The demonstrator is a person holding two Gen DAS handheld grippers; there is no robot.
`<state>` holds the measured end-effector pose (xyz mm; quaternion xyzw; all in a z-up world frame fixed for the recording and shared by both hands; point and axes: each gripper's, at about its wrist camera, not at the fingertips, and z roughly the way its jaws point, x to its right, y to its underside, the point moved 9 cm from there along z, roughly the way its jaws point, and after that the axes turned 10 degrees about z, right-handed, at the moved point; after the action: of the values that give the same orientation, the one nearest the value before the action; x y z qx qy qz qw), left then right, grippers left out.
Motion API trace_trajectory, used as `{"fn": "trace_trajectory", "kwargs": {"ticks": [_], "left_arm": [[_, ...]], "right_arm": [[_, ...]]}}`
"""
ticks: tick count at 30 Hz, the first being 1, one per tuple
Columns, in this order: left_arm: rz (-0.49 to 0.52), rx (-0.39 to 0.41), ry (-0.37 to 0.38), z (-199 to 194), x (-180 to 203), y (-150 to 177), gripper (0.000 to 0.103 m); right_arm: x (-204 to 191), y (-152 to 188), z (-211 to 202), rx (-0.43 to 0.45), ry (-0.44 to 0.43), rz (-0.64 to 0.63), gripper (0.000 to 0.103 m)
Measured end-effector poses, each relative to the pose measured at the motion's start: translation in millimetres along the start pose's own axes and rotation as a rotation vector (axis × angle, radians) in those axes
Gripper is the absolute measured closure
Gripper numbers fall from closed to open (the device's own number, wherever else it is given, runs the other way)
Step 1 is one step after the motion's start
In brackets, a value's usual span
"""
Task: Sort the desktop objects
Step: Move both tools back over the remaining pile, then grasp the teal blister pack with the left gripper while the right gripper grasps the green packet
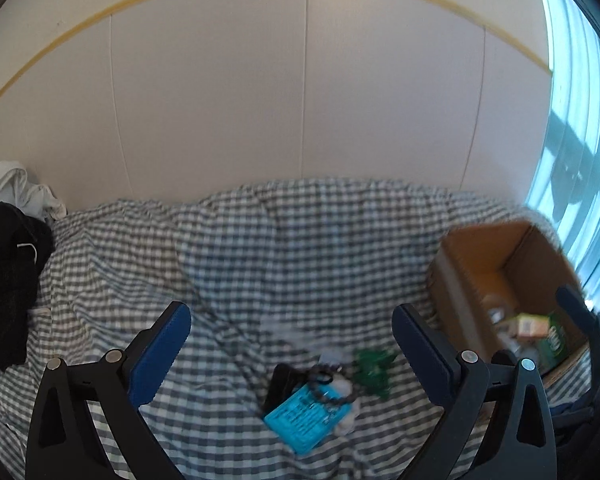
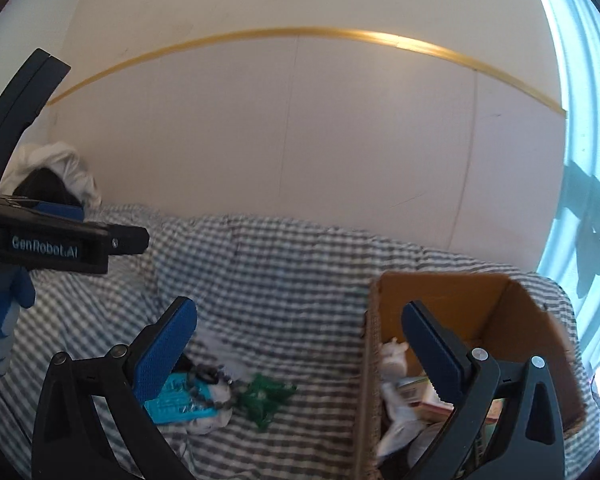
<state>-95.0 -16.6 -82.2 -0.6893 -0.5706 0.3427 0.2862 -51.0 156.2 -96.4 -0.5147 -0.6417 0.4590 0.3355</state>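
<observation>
A: Left wrist view first. What's closest?

B: The left gripper (image 1: 291, 334), jaws spread wide, nothing between them. Just beyond the gap lies a flat turquoise card (image 1: 300, 416) with a dark beaded bracelet (image 1: 327, 387) on it, beside a green plastic toy (image 1: 374, 368), all on the grey-and-white checked cloth (image 1: 260, 248). Outside the right-hand jaw stands an open brown cardboard box (image 1: 500, 264).

A: And the right wrist view?

B: The right gripper (image 2: 300, 344), equally wide open and empty. The card sits by its left-hand jaw; the box, holding small packets (image 2: 416, 394), lies behind its right-hand jaw.

"GenRobot.AI" on the left claw's (image 2: 130, 240) body
</observation>
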Motion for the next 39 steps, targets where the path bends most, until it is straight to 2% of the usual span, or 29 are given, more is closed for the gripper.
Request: {"fn": "trace_trajectory", "kwargs": {"ticks": [4,5,7,8,9,12,16,23,26,29,32,36,39], "left_arm": [[0.069,-0.061,-0.028,27,-2,27,0.0],[0.1,-0.084,-0.044,36,-2,36,0.0],[0.156,-0.133,-0.063,53,-2,55,0.0],[0.173,-0.157,-0.05,61,-2,66,0.0],[0.179,-0.171,-0.036,65,-1,73,0.001],[0.223,-0.212,0.019,77,5,93,0.001],[0.274,-0.248,0.09,88,17,108,0.001],[0.33,-0.301,0.174,107,41,134,0.001],[0.368,-0.333,0.193,115,50,147,0.001],[0.39,-0.373,0.222,122,56,160,0.001],[0.406,-0.403,0.239,128,61,169,0.001],[0.399,-0.436,0.245,138,63,179,0.013],[0.407,-0.438,0.261,139,67,184,0.024]], "right_arm": [[-5,17,18,-0.057,-0.009,-0.025,0.001],[-8,23,25,-0.075,-0.019,-0.03,0.007],[-10,34,36,-0.116,-0.046,-0.038,0.025],[-13,43,44,-0.152,-0.046,-0.049,0.039],[-15,50,46,-0.167,-0.04,-0.063,0.041],[-23,67,59,-0.207,-0.051,-0.091,0.041],[-16,96,88,-0.305,-0.043,-0.041,0.041],[-4,130,122,-0.4,-0.014,-0.004,0.039],[0,139,134,-0.435,-0.018,0.018,0.032],[0,146,146,-0.455,-0.01,0.021,0.031],[-2,155,159,-0.487,-0.018,0.032,0.025],[0,169,172,-0.533,-0.002,0.038,0.018],[5,185,183,-0.571,0.031,0.046,0.018]]}}
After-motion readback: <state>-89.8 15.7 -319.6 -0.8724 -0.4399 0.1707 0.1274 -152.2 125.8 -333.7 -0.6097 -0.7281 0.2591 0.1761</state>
